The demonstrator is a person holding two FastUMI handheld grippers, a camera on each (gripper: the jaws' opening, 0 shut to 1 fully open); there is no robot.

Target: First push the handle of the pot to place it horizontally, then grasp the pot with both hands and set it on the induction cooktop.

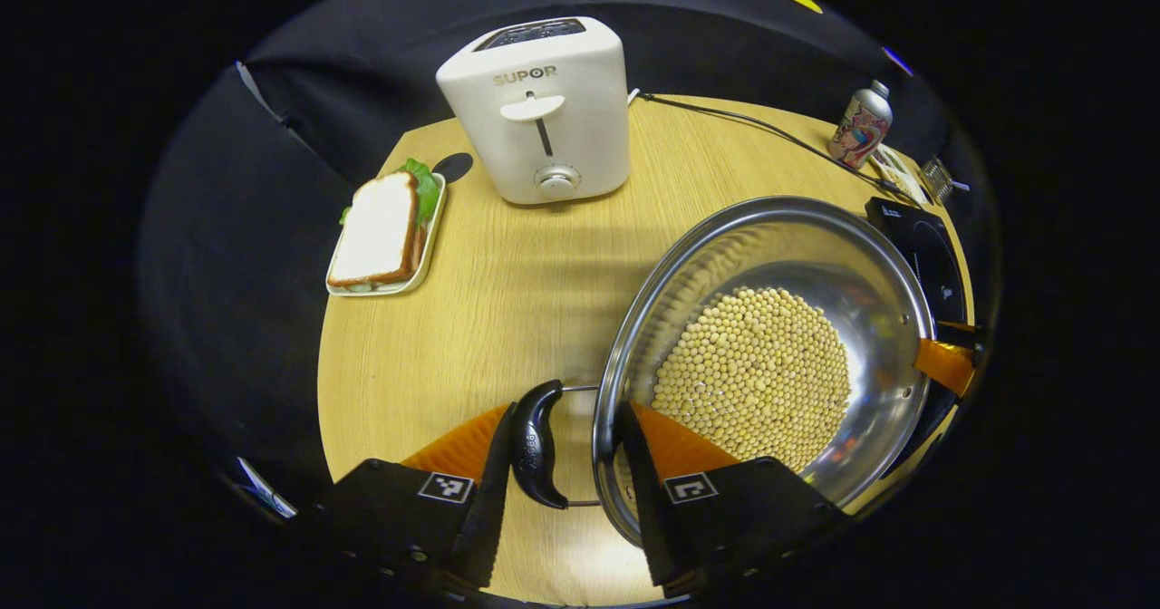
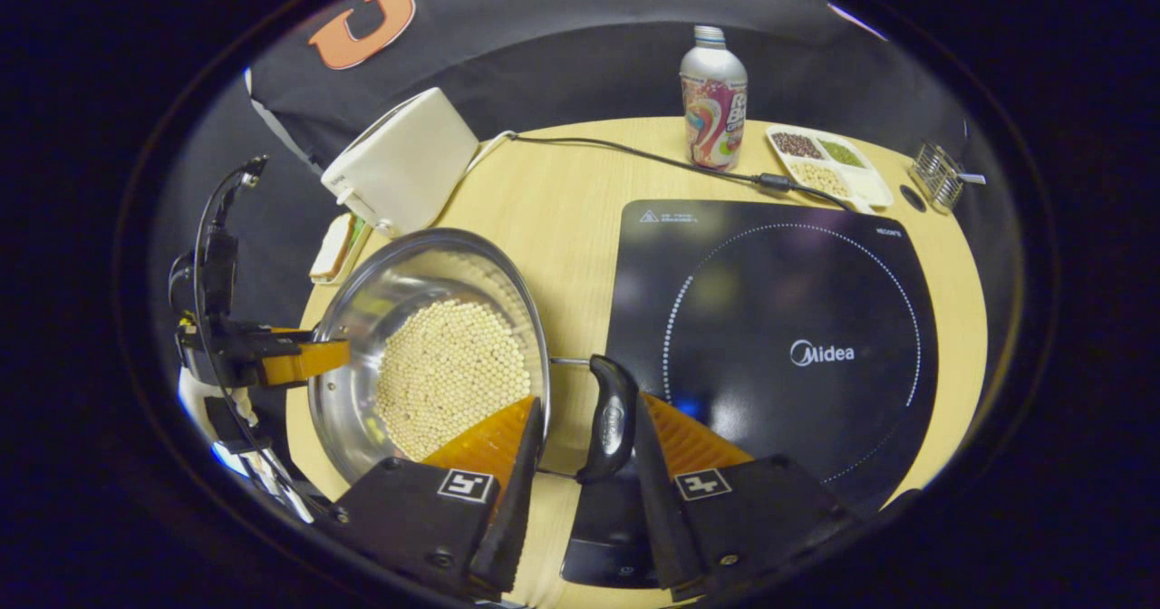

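Note:
A steel pot (image 1: 870,256) holding a layer of pale beans (image 1: 757,373) rests on the wooden table, just left of the black induction cooktop (image 2: 779,319). My left gripper (image 1: 568,414) straddles the pot's near rim. One finger presses the black side handle (image 1: 536,446) and the other sits inside the wall. My right gripper (image 2: 587,405) grips the opposite side the same way, with the other black handle (image 2: 609,419) against its right finger and its left finger inside the pot (image 2: 362,319). Each gripper's orange finger also shows at the far rim in the other view.
A white toaster (image 1: 544,111) stands at the back of the table, and a sandwich on a small tray (image 1: 381,228) lies to its left. Behind the cooktop are a bottle (image 2: 714,101), a divided dish of grains (image 2: 829,167), a small wire basket (image 2: 938,174) and a black cable (image 2: 634,151).

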